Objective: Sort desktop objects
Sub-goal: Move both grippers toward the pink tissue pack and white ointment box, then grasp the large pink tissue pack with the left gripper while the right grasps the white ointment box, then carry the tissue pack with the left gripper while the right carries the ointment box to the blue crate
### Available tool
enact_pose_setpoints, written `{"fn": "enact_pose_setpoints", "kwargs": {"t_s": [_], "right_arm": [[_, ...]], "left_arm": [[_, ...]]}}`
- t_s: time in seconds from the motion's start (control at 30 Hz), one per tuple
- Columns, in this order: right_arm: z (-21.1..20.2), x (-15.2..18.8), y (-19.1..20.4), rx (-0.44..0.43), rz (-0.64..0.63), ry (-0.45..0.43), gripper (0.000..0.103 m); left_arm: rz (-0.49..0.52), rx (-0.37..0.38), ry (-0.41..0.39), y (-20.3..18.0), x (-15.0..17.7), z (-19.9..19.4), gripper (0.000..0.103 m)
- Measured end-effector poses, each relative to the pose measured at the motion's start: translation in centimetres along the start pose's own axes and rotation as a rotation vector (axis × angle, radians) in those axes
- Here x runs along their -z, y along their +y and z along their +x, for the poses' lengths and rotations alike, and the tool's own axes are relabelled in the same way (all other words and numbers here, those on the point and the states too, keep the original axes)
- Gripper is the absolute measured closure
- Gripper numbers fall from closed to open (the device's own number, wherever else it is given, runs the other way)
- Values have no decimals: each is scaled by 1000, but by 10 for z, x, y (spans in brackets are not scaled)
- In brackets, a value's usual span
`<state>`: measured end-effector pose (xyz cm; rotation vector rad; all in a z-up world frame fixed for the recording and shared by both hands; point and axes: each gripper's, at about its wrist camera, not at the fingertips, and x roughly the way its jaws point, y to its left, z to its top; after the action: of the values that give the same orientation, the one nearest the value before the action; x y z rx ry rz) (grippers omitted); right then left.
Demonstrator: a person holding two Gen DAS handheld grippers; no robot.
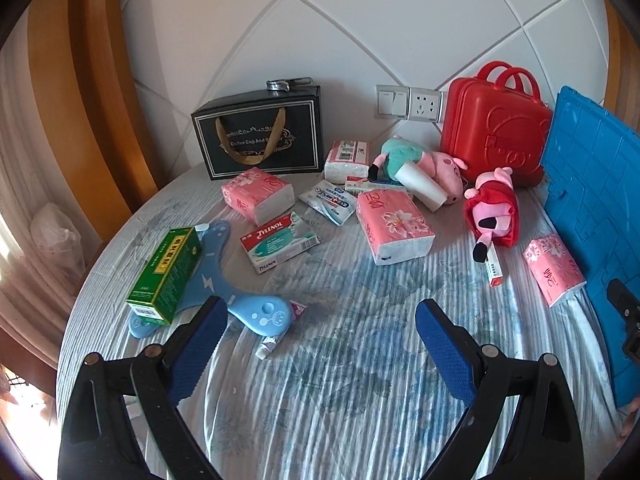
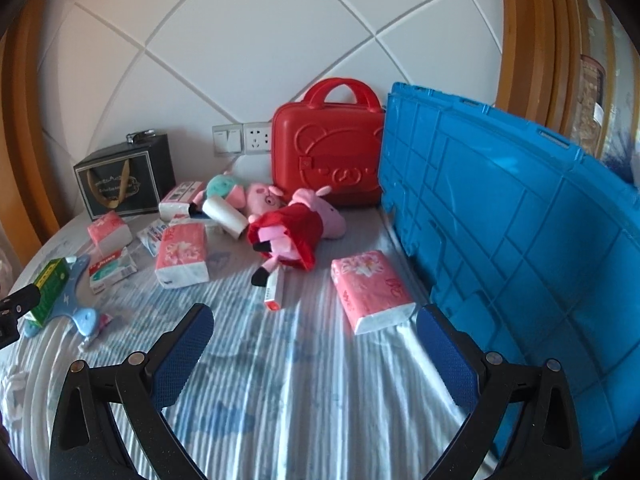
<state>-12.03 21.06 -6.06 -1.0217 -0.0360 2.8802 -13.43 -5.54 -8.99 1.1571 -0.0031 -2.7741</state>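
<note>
My left tool (image 1: 320, 332) and right tool (image 2: 314, 336) are both wide open, holding nothing. Tissue packs (image 2: 370, 290), boxes and plush toys (image 2: 298, 228) lie scattered mid-frame on the bed (image 2: 300, 392).

The black gift bag (image 1: 260, 136), standing at 11 o'clock from the left camera, is displaying gold lettering "Coffee Cup And S…", the remainder being covered by its ribbon handle. The red-and-teal medicine box (image 1: 280, 242), lying at 12 o'clock, is showing "TYLENOL" on its top face and again on its front edge. Other printing is staying illegible.
</note>
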Motion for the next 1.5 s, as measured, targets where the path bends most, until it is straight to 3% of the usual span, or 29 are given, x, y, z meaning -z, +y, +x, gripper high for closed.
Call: {"fn": "enact_pose_setpoints", "kwargs": {"t_s": [0.27, 0.67, 0.83, 0.93, 1.0, 1.07, 1.1, 1.2, 1.4, 1.5], "right_arm": [[93, -4, -2, -7, 12, 115, 0], [191, -9, 23, -58, 21, 208, 0], [213, -9, 32, -87, 14, 234, 0], [221, -5, 39, -70, -4, 246, 0], [226, -2, 40, -86, 7, 254, 1], [230, 1, 42, -83, 3, 265, 16], [232, 3, 43, -82, 2, 272, 30], [240, 8, 44, -92, 9, 302, 54], [243, 16, 49, -109, -17, 304, 66], [239, 19, 52, -110, -37, 297, 85]], "left_arm": [[51, 32, 109, -40, -22, 100, 7], [43, 102, 180, -97, -75, 217, 7], [39, 105, 239, -110, -71, 249, 7], [56, 63, 273, -108, -63, 261, 7], [54, 57, 306, -103, -55, 268, 14], [35, 76, 291, -97, -51, 264, 17], [33, 71, 284, -95, -50, 260, 18], [24, 75, 279, -90, -42, 248, 19], [53, 49, 279, -94, -16, 219, 19], [68, 48, 277, -98, -6, 206, 20]]}}
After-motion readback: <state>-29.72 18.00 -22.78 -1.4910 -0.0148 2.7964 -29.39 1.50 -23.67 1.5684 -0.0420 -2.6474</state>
